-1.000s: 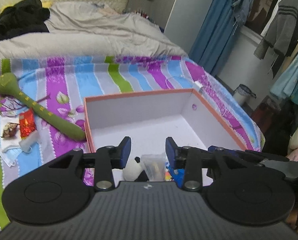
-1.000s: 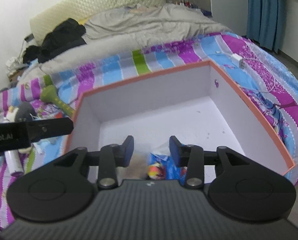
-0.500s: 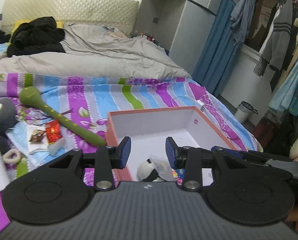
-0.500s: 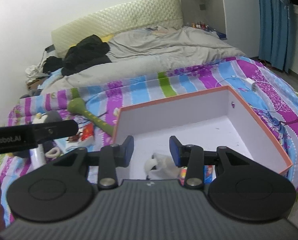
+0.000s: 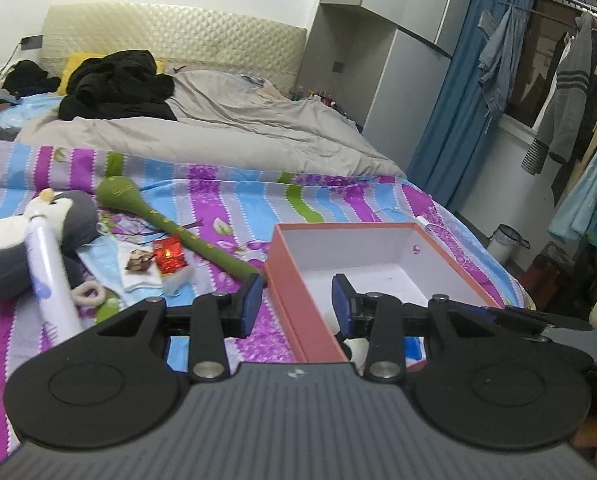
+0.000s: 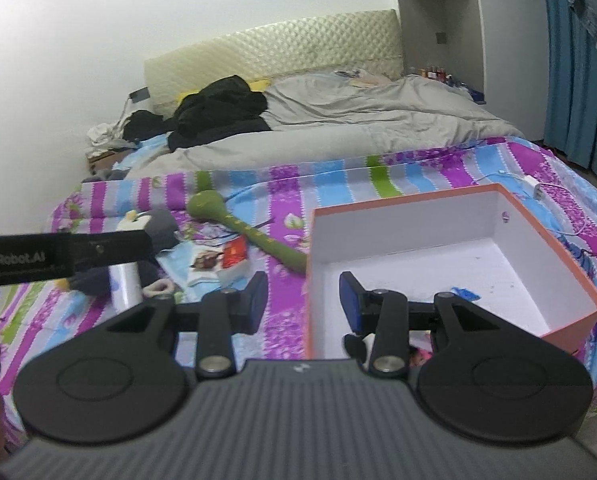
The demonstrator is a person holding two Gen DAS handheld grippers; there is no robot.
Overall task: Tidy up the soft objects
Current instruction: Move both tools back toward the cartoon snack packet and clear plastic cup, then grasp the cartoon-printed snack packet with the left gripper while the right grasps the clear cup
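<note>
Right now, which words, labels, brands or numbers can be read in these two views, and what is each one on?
"GenRobot.AI": side of the left gripper, seen in the right wrist view.
Gold characters on the green massage stick: too small to read.
Print on the red packet and white bottle: blurred, unreadable.

Both views are evenly and brightly lit; the source is not seen. Shadows are soft. Straight lines are bowed toward the edges. The right wrist view is softened by blur; corners are darkened by vignetting.
</note>
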